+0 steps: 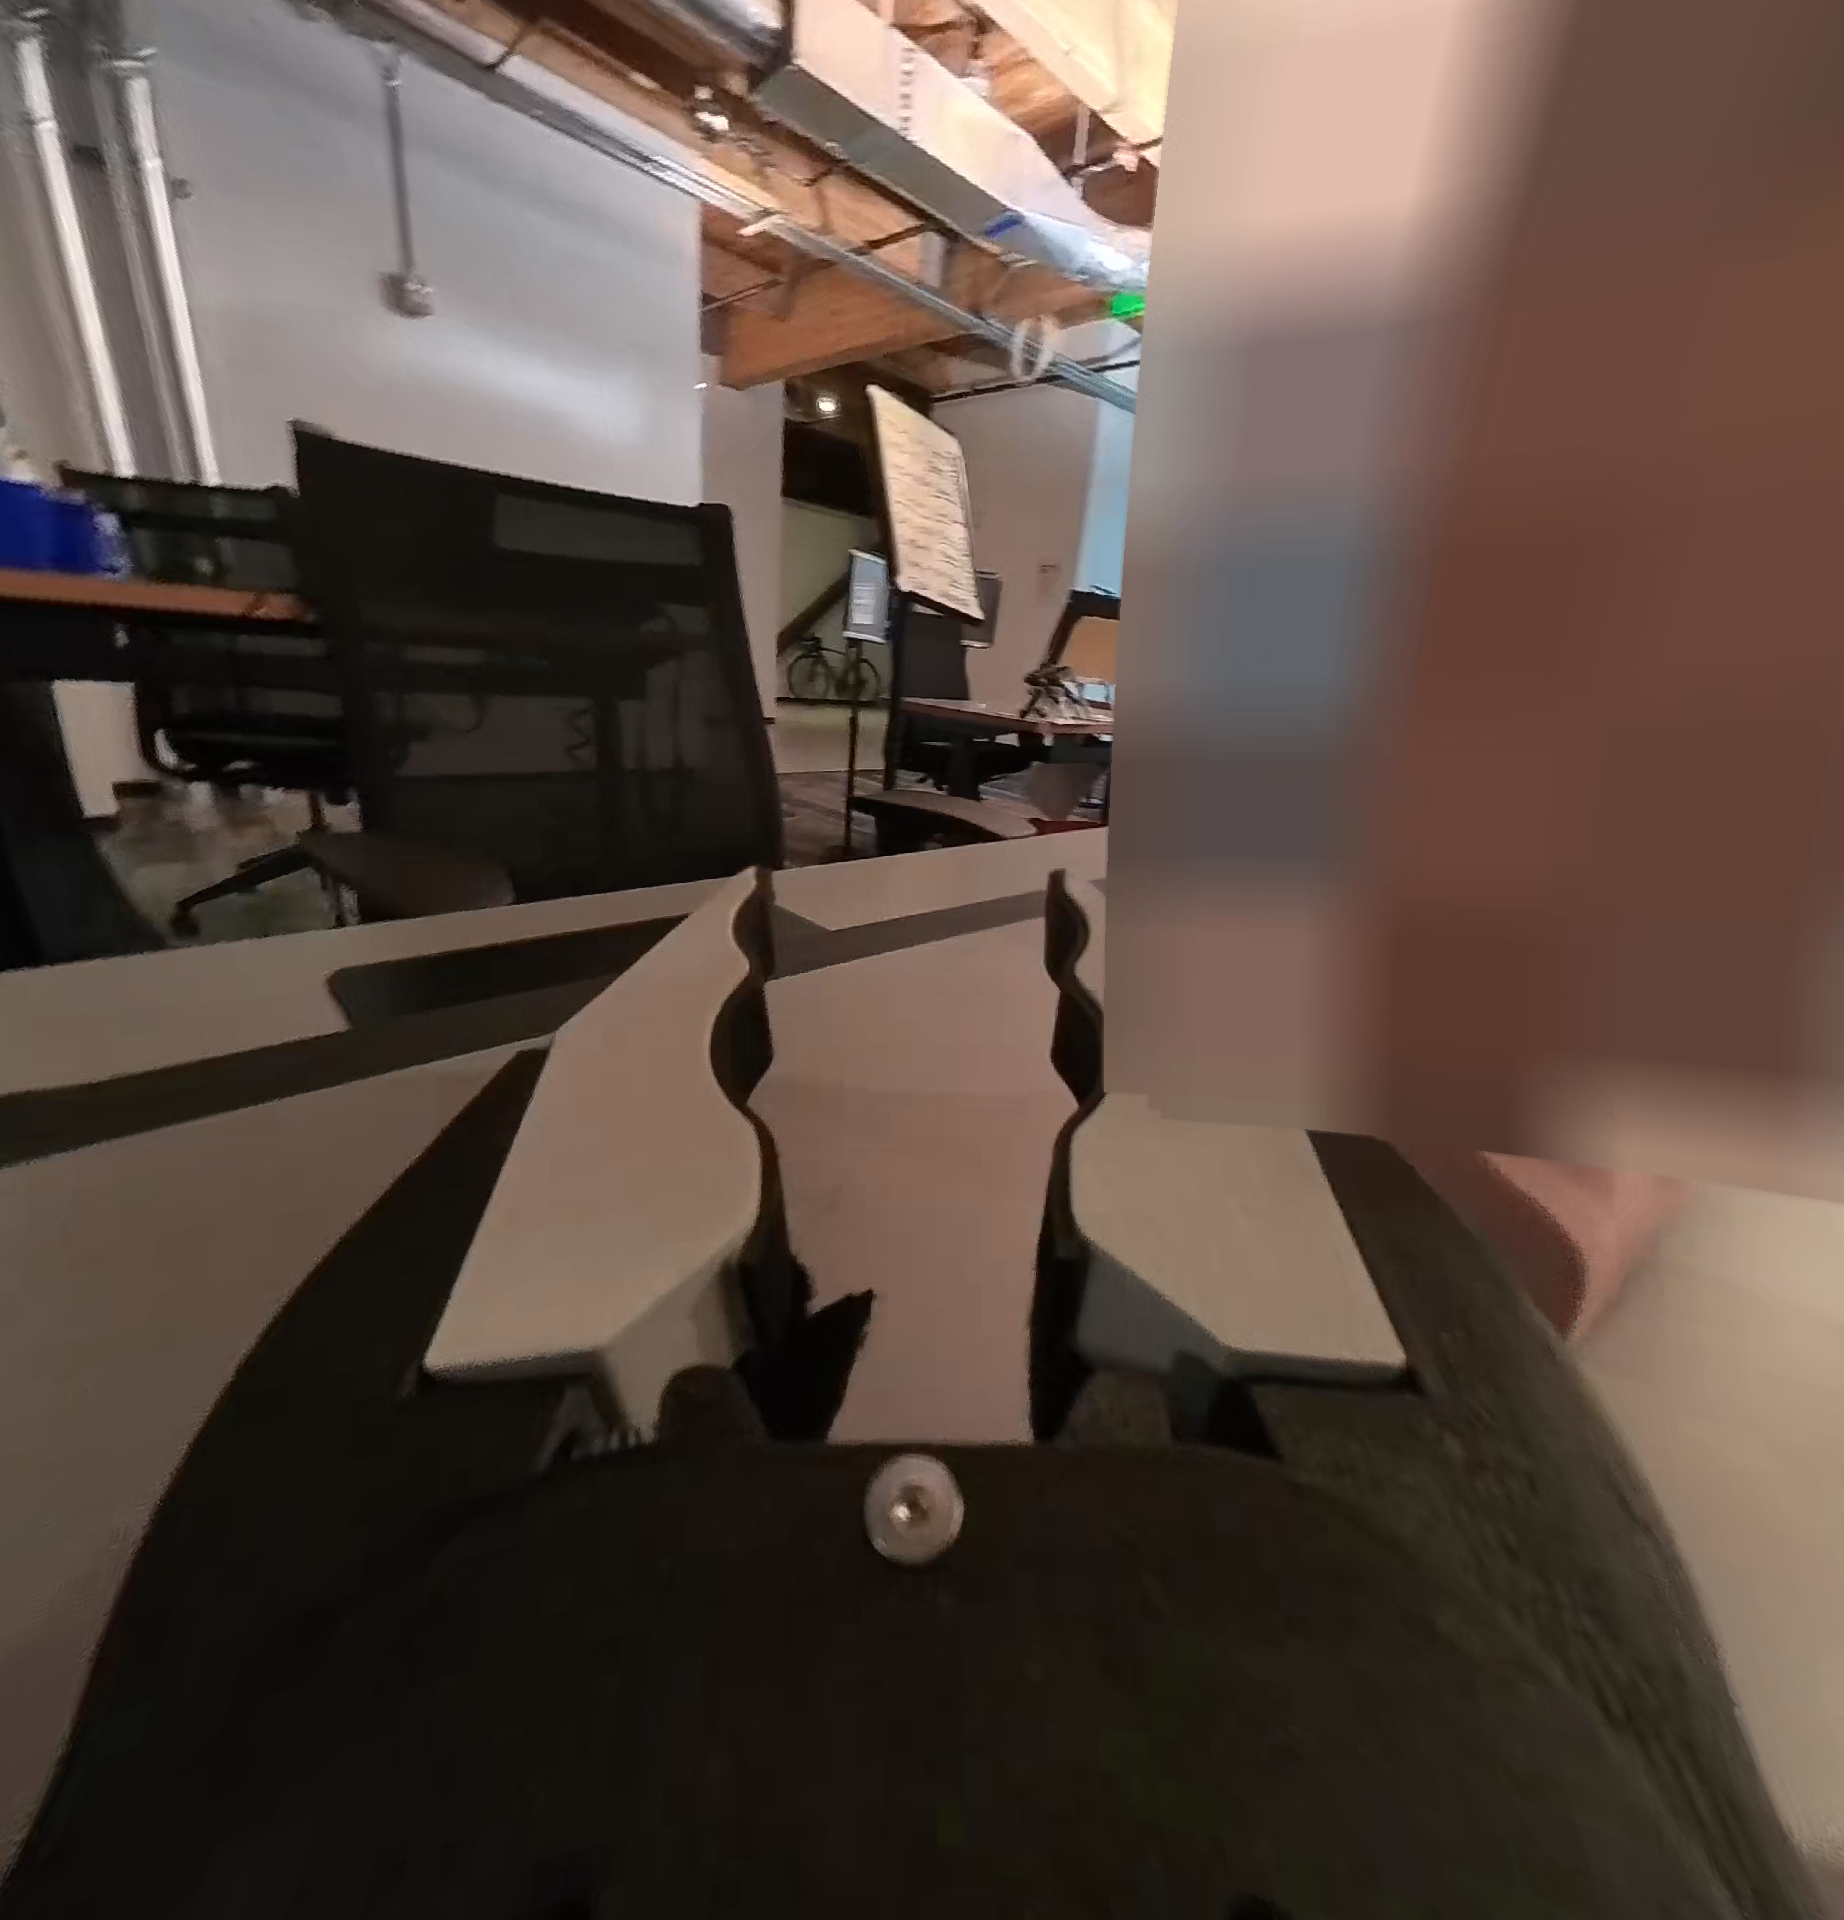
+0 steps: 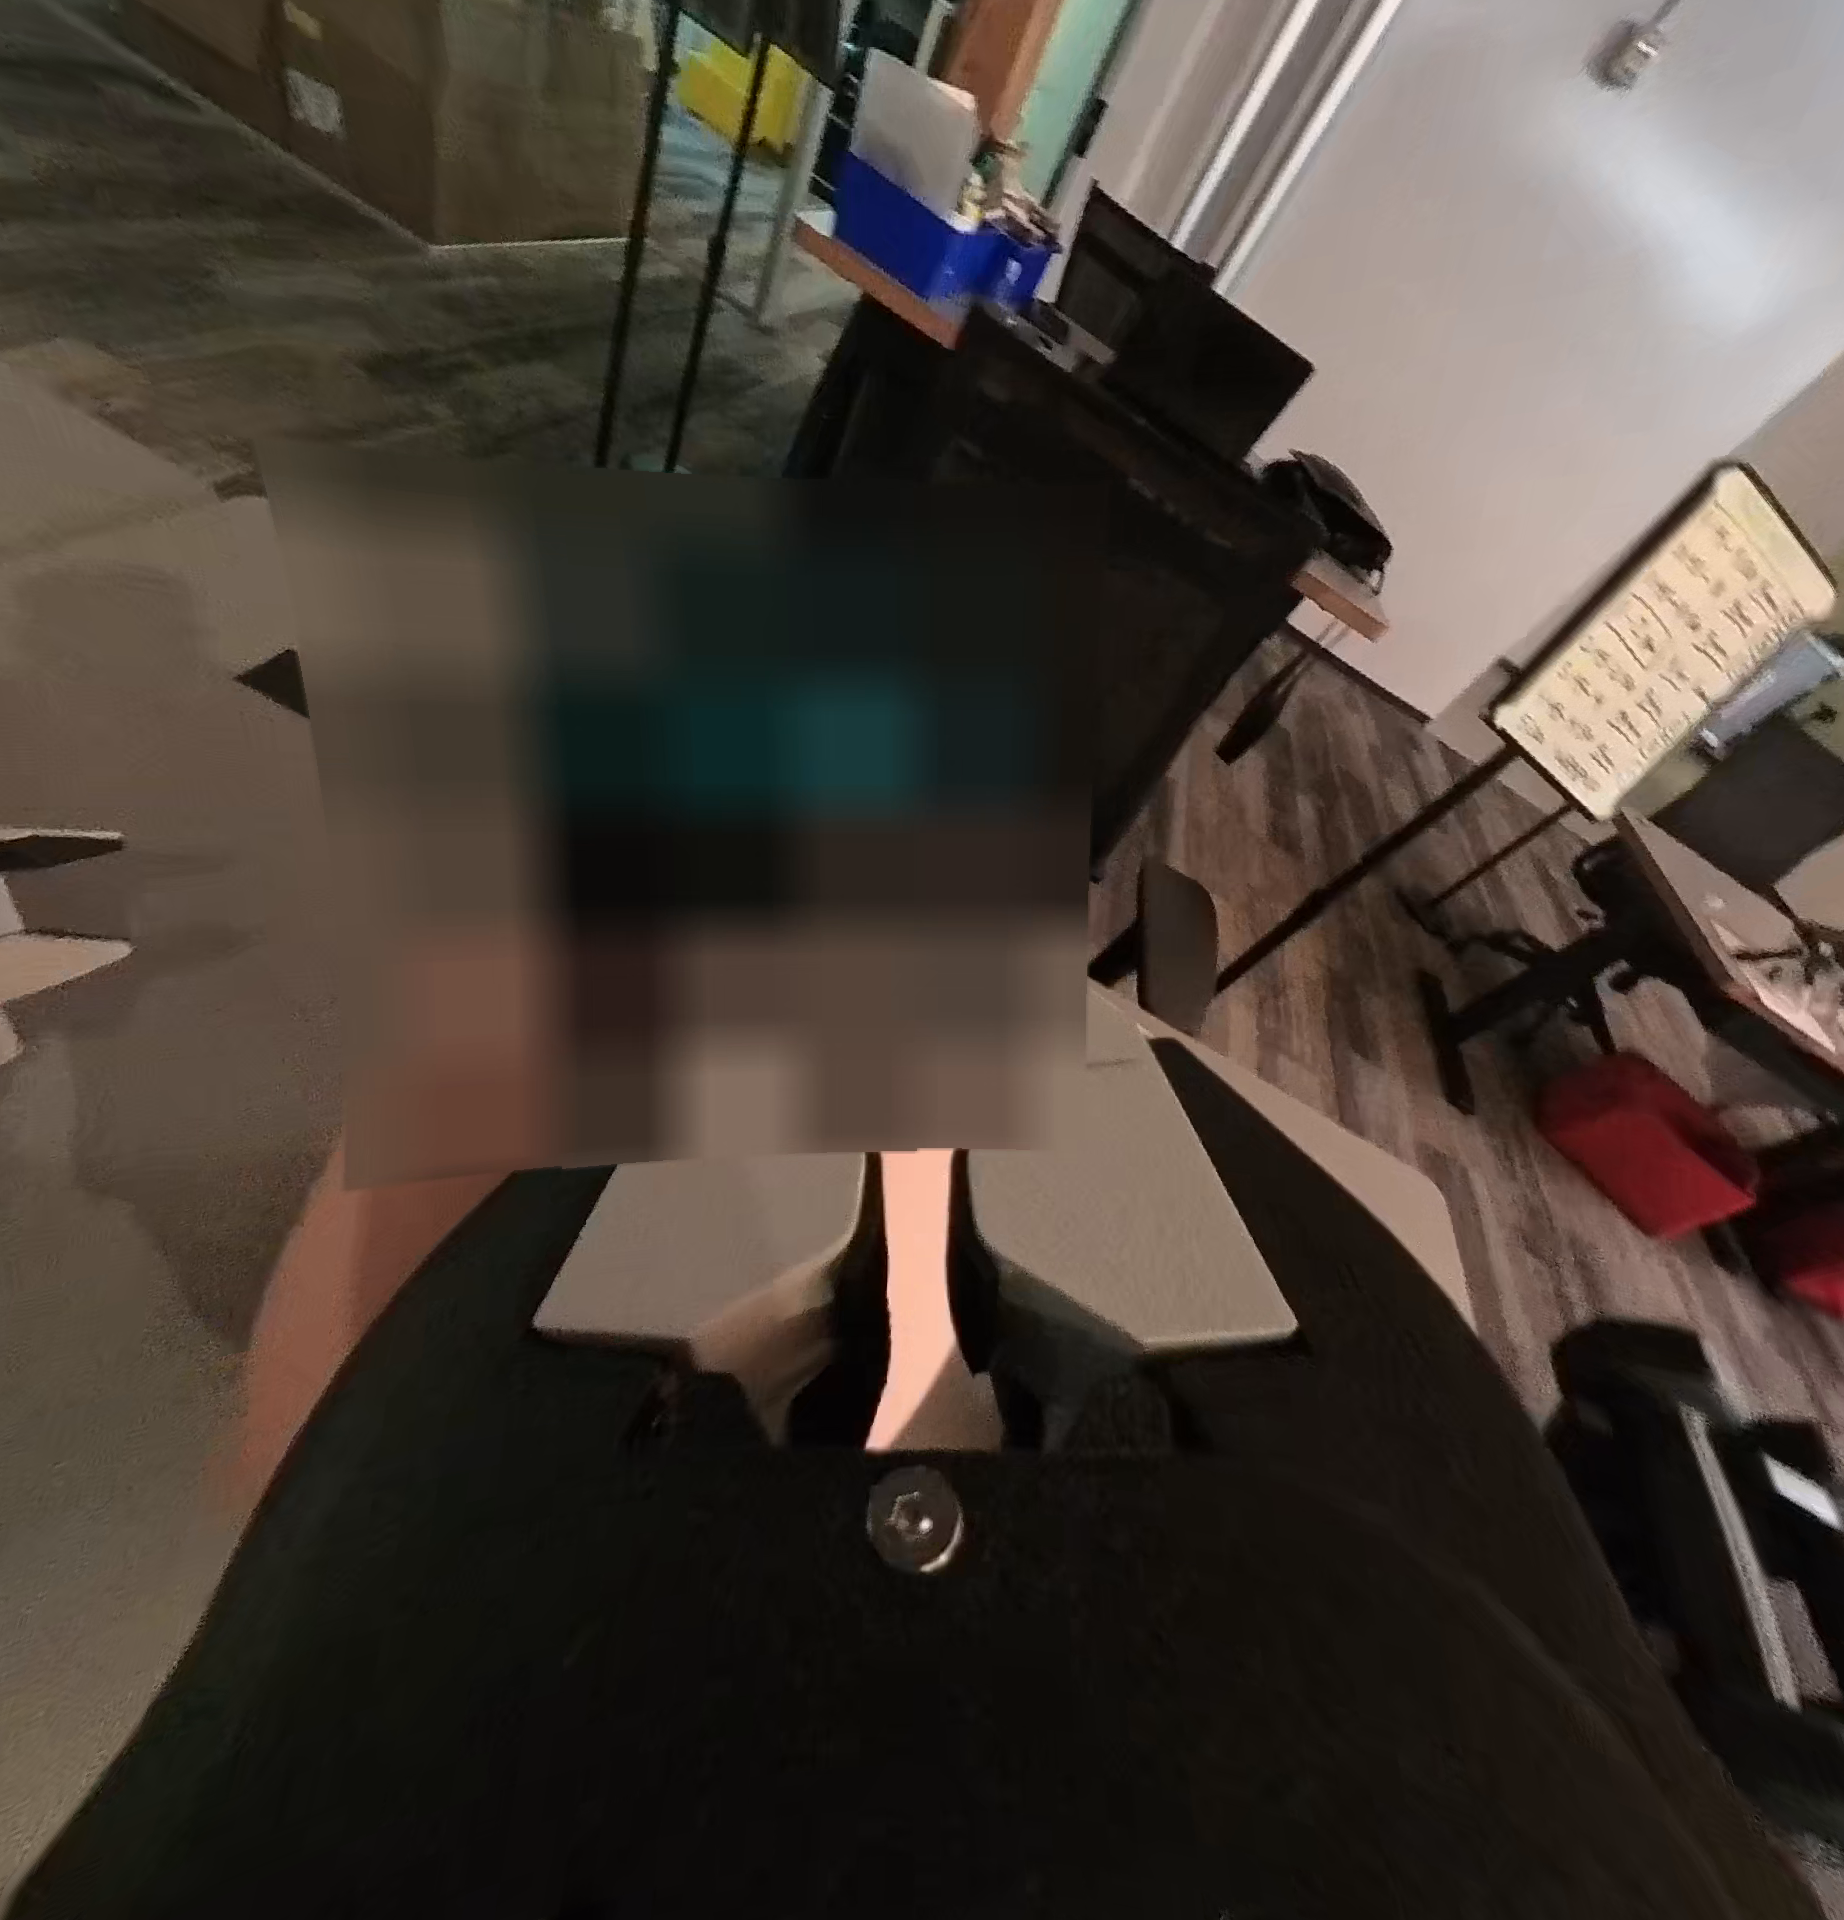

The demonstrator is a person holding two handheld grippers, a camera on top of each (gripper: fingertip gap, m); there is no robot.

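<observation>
The left tongs (image 1: 902, 914) are held apart over a pale worktop (image 1: 222, 1195), nothing between them, with a black office chair (image 1: 523, 665) seen beyond the edge. The right tongs (image 2: 913, 1174) are mostly hidden by a blurred patch; their state cannot be told.

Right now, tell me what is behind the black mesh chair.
Behind the black mesh chair stand a wood-topped desk bearing a blue bin, and a white wall. The chair's back hides the desk's right end.
</observation>
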